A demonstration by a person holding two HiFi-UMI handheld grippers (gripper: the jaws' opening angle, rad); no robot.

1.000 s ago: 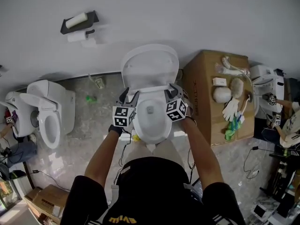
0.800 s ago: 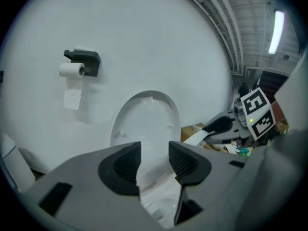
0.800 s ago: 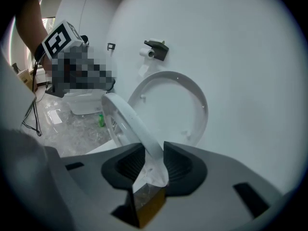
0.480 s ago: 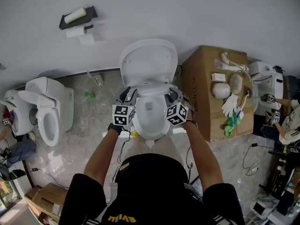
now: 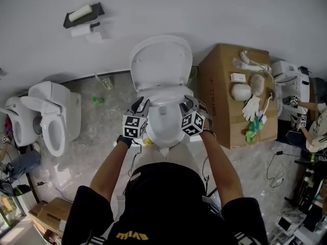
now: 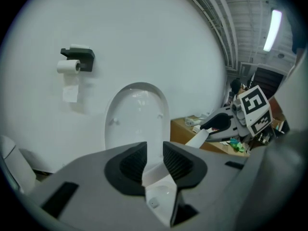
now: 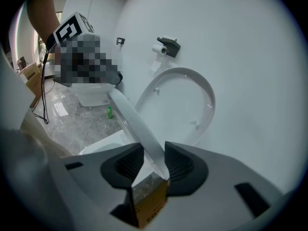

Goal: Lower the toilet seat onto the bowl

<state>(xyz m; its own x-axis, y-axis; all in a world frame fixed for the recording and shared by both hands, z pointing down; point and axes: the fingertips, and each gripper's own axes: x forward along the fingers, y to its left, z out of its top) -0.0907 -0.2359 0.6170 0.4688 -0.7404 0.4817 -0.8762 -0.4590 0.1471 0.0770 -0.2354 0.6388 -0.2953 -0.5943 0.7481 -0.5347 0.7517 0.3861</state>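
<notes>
White toilet seat (image 7: 126, 115) is clamped in my right hand-held gripper (image 7: 154, 159) and the left hand-held gripper (image 6: 154, 154), whose jaws have just closed on it; next, lower evenly onto the bowl (image 5: 164, 131).

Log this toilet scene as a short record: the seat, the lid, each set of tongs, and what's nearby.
seat: toilet seat tilted partway down, away from the lid, not yet on the bowl
lid: lid upright against the wall
left tongs: left tongs have just been closing and are pressed on the seat's edge
right tongs: right tongs clamped on the seat's other side
nearby: cardboard box on the person's right, second toilet on the left, paper roll holder on the wall
</notes>
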